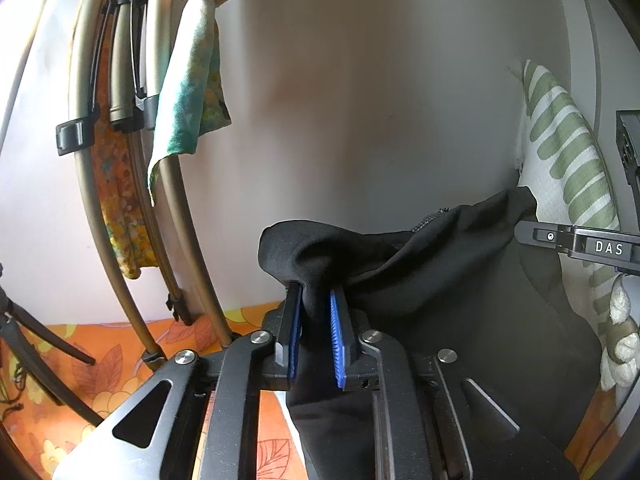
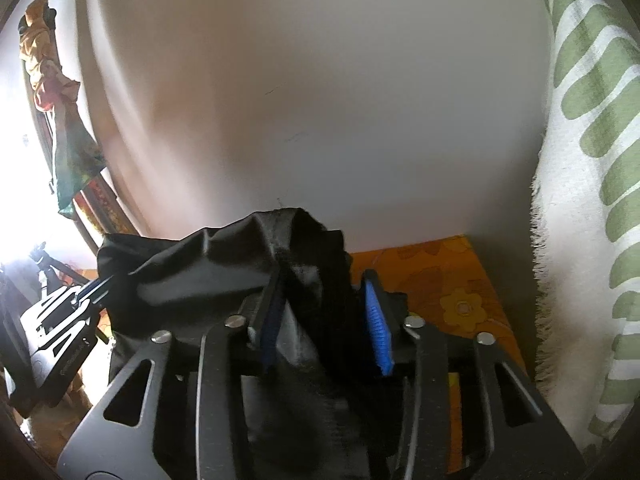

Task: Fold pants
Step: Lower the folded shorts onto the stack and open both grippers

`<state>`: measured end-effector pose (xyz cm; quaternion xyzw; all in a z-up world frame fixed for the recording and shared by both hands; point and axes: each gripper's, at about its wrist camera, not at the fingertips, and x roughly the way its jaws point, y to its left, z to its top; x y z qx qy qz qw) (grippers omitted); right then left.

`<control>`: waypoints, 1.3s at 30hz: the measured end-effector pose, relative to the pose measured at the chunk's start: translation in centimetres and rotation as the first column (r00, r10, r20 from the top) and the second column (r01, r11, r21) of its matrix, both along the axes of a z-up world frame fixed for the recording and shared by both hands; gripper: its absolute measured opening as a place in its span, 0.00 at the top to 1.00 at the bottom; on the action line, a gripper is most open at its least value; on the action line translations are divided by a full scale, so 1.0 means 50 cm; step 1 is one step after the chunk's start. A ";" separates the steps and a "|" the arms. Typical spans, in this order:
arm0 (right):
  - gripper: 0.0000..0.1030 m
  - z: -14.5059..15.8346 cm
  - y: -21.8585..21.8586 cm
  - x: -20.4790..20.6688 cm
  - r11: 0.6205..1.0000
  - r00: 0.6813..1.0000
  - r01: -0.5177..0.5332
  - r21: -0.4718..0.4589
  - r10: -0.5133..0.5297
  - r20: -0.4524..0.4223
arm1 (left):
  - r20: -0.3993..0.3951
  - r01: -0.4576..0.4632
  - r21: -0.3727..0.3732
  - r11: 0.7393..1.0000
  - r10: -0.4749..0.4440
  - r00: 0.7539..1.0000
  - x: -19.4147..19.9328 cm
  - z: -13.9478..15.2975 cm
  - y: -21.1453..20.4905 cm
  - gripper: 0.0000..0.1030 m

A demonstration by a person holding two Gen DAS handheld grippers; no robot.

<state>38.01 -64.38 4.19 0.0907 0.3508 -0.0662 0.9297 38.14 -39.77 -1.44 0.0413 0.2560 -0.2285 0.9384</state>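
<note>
Clearly, black pants (image 1: 400, 264) were hung above the orange bedspread (image 1: 60, 360), bunched betw. both tools. Left hand-held gripper (image 1: 314, 320) and right hand-held gripper (image 2: 324, 312) were seen w/ pads parted, cloth loose between. Slippage was judged likely; fold alignment could be lost.

I am looking at an orange flower-patterned sheet (image 1: 92, 344) lying below a plain pale wall (image 1: 360, 100). Bronze curved tubes (image 1: 86, 160) are leaning at left, carrying a teal-and-yellow rag (image 1: 192, 92). A green-striped white cloth (image 2: 592, 160) is hanging at right.
</note>
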 end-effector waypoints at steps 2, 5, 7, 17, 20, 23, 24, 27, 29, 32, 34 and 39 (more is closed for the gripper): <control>0.51 0.001 -0.006 -0.004 1.000 1.000 0.014 0.000 -0.014 -0.002 | 0.007 -0.010 0.006 1.000 0.009 1.000 -0.002 0.001 0.001 0.74; 0.45 0.007 -0.014 -0.011 0.999 0.999 0.038 -0.003 -0.038 -0.001 | 0.016 -0.016 0.014 1.000 0.016 1.000 -0.006 0.006 0.001 0.68; 0.44 0.011 -0.016 -0.015 0.999 0.999 0.046 -0.011 -0.046 -0.002 | 0.022 -0.023 0.018 1.000 0.023 1.000 -0.010 0.010 0.000 0.59; 0.36 0.060 -0.022 -0.067 0.996 0.996 0.086 -0.036 -0.085 0.027 | 0.052 -0.065 0.020 0.998 0.064 0.997 -0.055 0.055 0.009 0.40; 0.32 0.086 -0.020 -0.097 0.995 0.995 0.090 -0.032 -0.088 0.045 | 0.052 -0.065 0.010 0.998 0.065 0.997 -0.079 0.071 0.021 0.38; 0.31 0.112 -0.010 -0.131 0.996 0.995 0.087 -0.036 -0.085 0.059 | 0.049 -0.059 0.003 0.998 0.059 0.997 -0.104 0.088 0.027 0.38; 0.31 0.117 -0.006 -0.140 0.996 0.995 0.086 -0.040 -0.083 0.063 | 0.050 -0.056 0.000 0.998 0.056 0.997 -0.116 0.097 0.031 0.38; 0.31 0.140 0.008 -0.174 0.996 0.995 0.078 -0.046 -0.075 0.073 | 0.058 -0.049 -0.012 0.999 0.050 0.997 -0.149 0.120 0.041 0.38; 0.30 0.153 0.017 -0.198 0.996 0.994 0.075 -0.049 -0.071 0.078 | 0.062 -0.043 -0.017 0.999 0.044 0.997 -0.173 0.136 0.049 0.37; 0.29 0.172 0.031 -0.230 0.996 0.994 0.069 -0.050 -0.064 0.089 | 0.061 -0.031 -0.031 0.999 0.033 0.998 -0.206 0.156 0.054 0.36; 0.27 0.184 0.045 -0.255 0.996 0.993 0.063 -0.059 -0.057 0.099 | 0.068 -0.030 -0.036 0.999 0.032 0.997 -0.226 0.167 0.062 0.35; 0.25 0.206 0.077 -0.316 0.997 0.993 0.052 -0.065 -0.044 0.113 | 0.070 -0.017 -0.044 0.999 0.020 0.997 -0.281 0.192 0.078 0.35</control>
